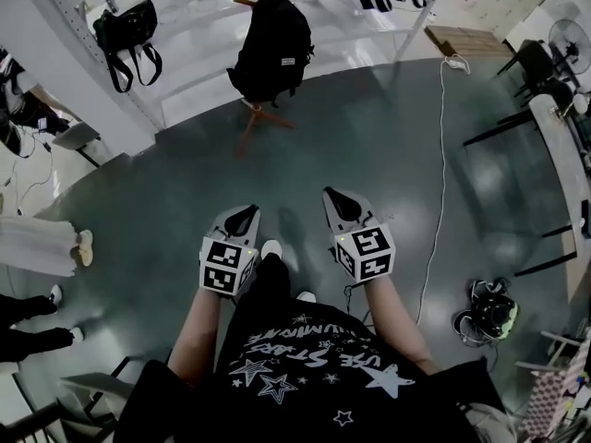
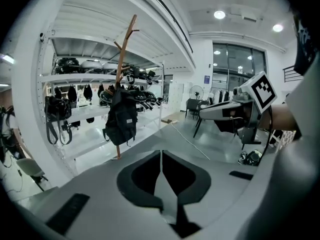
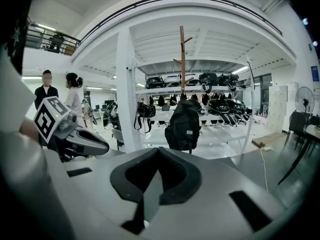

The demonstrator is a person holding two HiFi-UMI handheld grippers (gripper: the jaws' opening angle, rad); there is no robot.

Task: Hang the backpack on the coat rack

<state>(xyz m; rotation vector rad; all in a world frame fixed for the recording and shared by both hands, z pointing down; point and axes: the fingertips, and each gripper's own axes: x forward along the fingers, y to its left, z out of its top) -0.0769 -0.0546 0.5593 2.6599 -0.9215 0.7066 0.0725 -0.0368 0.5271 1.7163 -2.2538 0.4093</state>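
A black backpack [image 1: 271, 52] hangs on the wooden coat rack [image 1: 256, 111] at the far side of the grey floor. The same backpack [image 2: 120, 120] shows in the left gripper view on the rack [image 2: 125, 49], and the backpack [image 3: 183, 125] also hangs below the rack pole [image 3: 182, 54] in the right gripper view. My left gripper [image 1: 247, 212] and right gripper [image 1: 333, 195] are held side by side near my body, well short of the rack. Both are shut with nothing between their jaws. The right gripper [image 2: 207, 113] appears in the left gripper view, the left gripper [image 3: 102, 146] in the right one.
White shelving [image 1: 175, 40] with another black bag [image 1: 125, 30] stands behind the rack. A white cable [image 1: 437, 183] runs across the floor at right, near tables and chairs [image 1: 540, 72]. Shoes [image 1: 489, 312] lie at right. People stand at left [image 3: 72, 96].
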